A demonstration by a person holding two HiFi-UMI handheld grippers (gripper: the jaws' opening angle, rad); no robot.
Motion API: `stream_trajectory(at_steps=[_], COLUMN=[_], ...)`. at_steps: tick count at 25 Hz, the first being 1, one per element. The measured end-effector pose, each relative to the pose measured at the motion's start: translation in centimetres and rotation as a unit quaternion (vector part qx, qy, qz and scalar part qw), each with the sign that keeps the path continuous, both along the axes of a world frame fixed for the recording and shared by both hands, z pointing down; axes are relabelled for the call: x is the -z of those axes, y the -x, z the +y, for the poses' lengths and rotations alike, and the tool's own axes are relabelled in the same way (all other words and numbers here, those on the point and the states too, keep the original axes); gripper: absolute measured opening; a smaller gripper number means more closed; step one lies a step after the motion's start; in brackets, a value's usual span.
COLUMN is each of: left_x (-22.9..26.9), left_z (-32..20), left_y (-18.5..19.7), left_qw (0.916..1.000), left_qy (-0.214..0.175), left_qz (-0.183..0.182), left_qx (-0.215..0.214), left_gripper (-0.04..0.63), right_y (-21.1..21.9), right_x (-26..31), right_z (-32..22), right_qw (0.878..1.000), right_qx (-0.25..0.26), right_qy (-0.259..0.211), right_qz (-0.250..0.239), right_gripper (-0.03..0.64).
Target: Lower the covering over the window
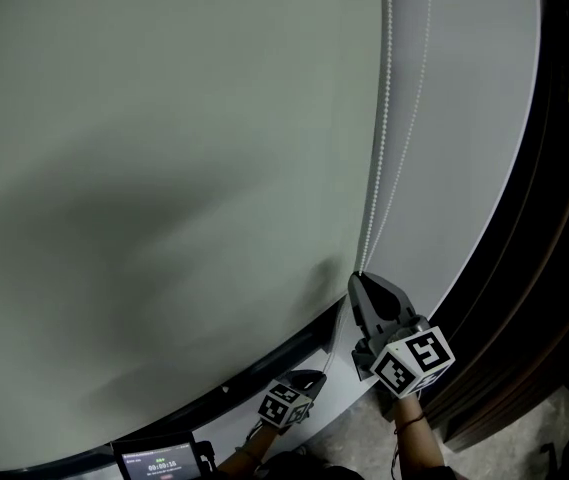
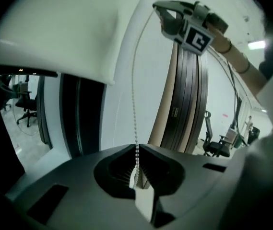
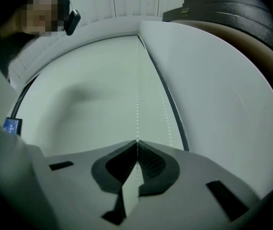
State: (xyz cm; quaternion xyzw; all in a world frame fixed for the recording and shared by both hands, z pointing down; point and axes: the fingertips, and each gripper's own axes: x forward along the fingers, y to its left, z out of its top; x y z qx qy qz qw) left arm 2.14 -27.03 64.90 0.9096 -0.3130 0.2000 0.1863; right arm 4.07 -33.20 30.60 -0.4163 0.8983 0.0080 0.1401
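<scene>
A pale roller blind [image 1: 164, 168] covered most of the window, filling the head view, with its white bead chain [image 1: 385, 118] hanging in two strands near the blind's right edge, beside a dark window frame [image 1: 524, 268]. The right gripper [image 3: 137, 145] was pressed together on the chain, and lower down the left gripper [image 2: 137, 151] pinched the chain as well. Under the blind's bottom edge, the left gripper view showed office chairs [image 2: 27, 104], and a small lit screen [image 1: 159, 460] sat at the bottom of the head view.

Left gripper [image 2: 137, 148], right gripper [image 3: 137, 143], jaws together
</scene>
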Motion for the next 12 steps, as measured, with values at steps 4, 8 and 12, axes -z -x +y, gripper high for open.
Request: stream_trajectory(at_steps=[4,8,12], left_x=[6.3,14.3,21.1], left_z=[-2.0,-3.1,-3.8], left_y=[-0.1,1.1,1.0], left_qw=[0.9938,0.9723,0.9559], left_qy=[-0.064,-0.135,-0.195], left_qz=[0.086,0.185,0.217], left_qx=[0.03,0.049,0.033], left_gripper=[0.005,0.005,0.005], right_y=[0.3,0.0,0.2], right_x=[-4.8,-12.5,-21.5], right_z=[-0.7,-0.8,-0.4], right_qw=[0.998,0.991,0.971], right_qx=[-0.006,-0.023,-0.024], right_qy=[0.047,0.121,0.216], right_qz=[0.044,0.049,0.099], right_gripper=[0.011,0.011,0.011])
